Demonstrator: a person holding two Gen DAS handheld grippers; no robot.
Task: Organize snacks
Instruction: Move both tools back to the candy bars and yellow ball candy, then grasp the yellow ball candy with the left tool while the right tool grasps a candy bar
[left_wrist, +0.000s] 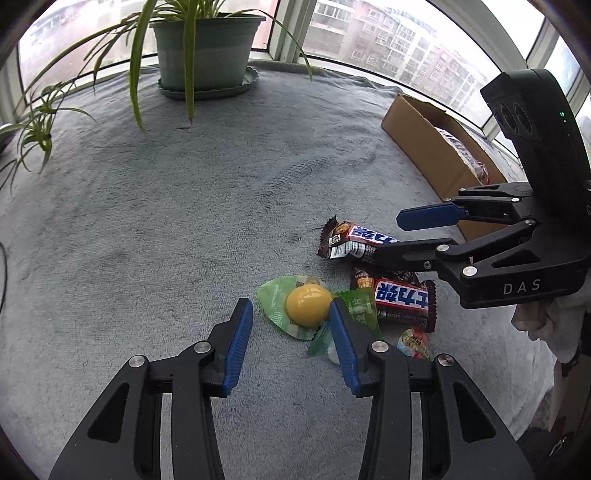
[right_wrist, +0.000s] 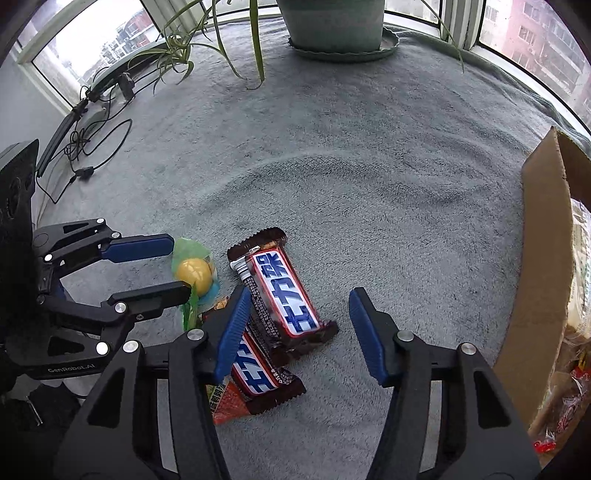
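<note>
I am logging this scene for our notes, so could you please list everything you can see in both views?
Chocolate bars: two, brown wrappers with blue and white lettering, overlapping on the blanket between the two grippers.
Jelly cup: one, yellow in a green wrapper, left of the bars.
Small snack packet: one, orange-red, partly under the nearer bar.
Cardboard box: one, brown, open, at the right, with packaged snacks inside.
Potted plant: one, green pot on a saucer, by the window.
Blanket: one, grey, covering the surface.
Cables: black, far left by the window.
Left gripper: black with blue fingers, open around the jelly cup.
Right gripper: black with blue fingers, open over the bars.
</note>
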